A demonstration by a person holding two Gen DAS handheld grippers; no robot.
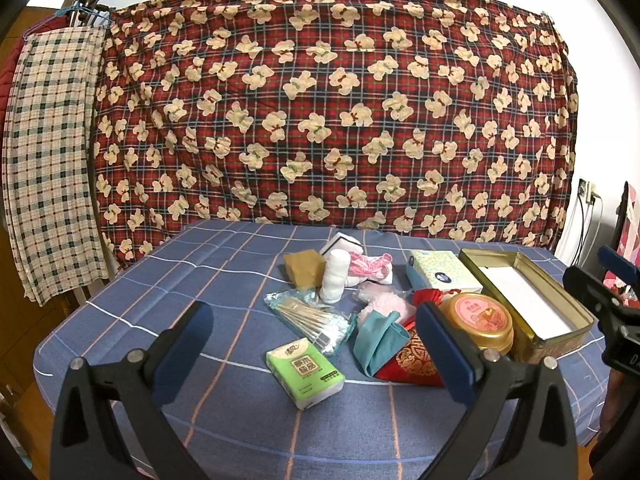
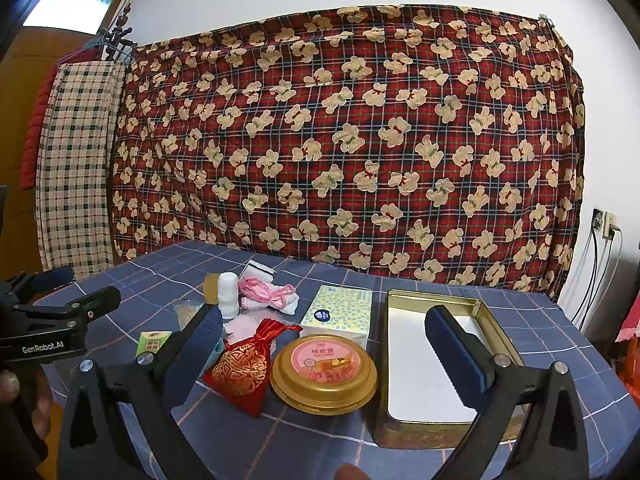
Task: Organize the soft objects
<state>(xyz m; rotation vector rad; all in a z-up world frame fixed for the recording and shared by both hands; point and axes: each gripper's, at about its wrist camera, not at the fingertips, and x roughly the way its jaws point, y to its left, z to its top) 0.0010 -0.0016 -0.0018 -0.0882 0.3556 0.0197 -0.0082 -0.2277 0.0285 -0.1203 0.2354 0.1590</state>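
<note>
Soft things lie in a pile on the blue checked cloth: a green tissue pack (image 1: 306,377), a teal cloth (image 1: 376,342), a red-and-gold pouch (image 2: 242,368), a white gauze roll (image 1: 334,276), pink lace (image 2: 266,292), a pink puff (image 1: 386,302), a brown sponge (image 1: 305,267) and a bag of cotton swabs (image 1: 310,322). An open gold tin (image 2: 434,364) stands empty at the right. My left gripper (image 1: 316,344) is open above the tissue pack. My right gripper (image 2: 324,346) is open above the round gold tin (image 2: 324,372), holding nothing.
A yellow-patterned tissue box (image 2: 340,314) sits behind the round tin. A red bear-print quilt (image 1: 320,100) hangs behind the table. A checked cloth (image 1: 48,160) hangs at the left. Wall sockets with cables (image 2: 604,224) are at the right.
</note>
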